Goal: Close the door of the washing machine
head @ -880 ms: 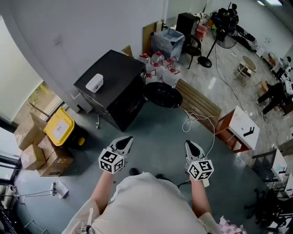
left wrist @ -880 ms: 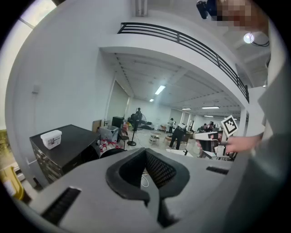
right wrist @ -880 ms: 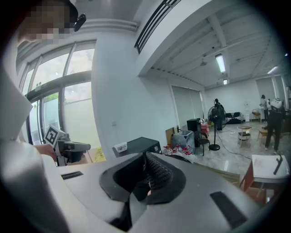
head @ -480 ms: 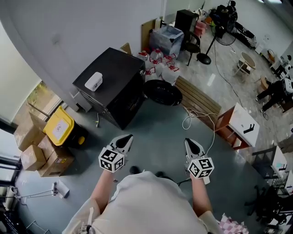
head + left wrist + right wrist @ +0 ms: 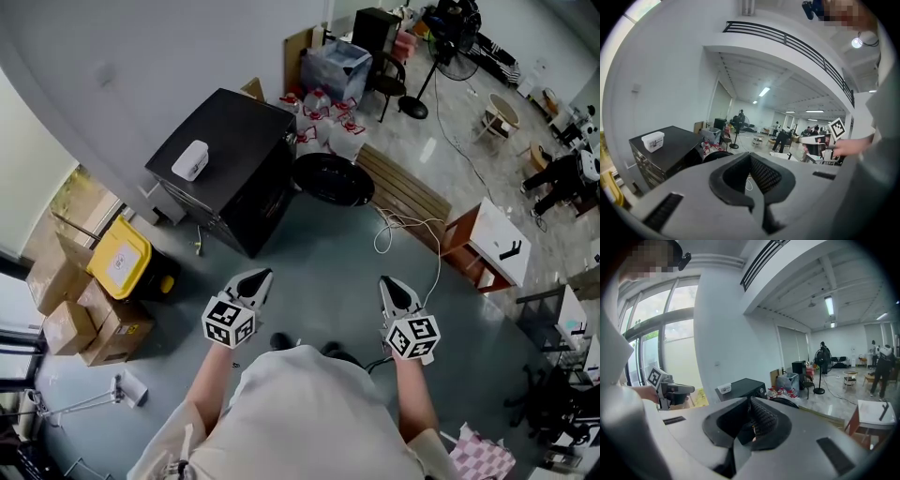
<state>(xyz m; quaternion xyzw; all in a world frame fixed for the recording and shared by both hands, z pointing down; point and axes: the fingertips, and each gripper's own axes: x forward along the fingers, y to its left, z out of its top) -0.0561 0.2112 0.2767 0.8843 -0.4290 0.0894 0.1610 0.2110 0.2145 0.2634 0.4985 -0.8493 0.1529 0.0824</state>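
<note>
A black washing machine [image 5: 225, 141] stands against the wall at the upper left of the head view. Its round dark door [image 5: 333, 178] hangs open to the right of its front. Both grippers are held over the grey floor, well short of the machine and apart from it. My left gripper [image 5: 260, 277] is shut with nothing in it, and my right gripper [image 5: 388, 284] is shut and empty too. In the left gripper view the machine [image 5: 670, 145] lies beyond the jaws, at the left. In the right gripper view the machine [image 5: 743, 387] shows just above the closed jaws.
A white box [image 5: 190, 159] sits on the machine's top. A yellow bin [image 5: 120, 261] and cardboard boxes [image 5: 66, 319] stand to its left. Water bottles [image 5: 323, 127], a slatted wooden pallet [image 5: 403, 192], a white cable [image 5: 398, 234] and a small white-topped table [image 5: 492, 248] lie to the right.
The head view has shifted a little, so the machine sits slightly higher in the picture. Both grippers keep their pose and stay shut. The door is still open.
</note>
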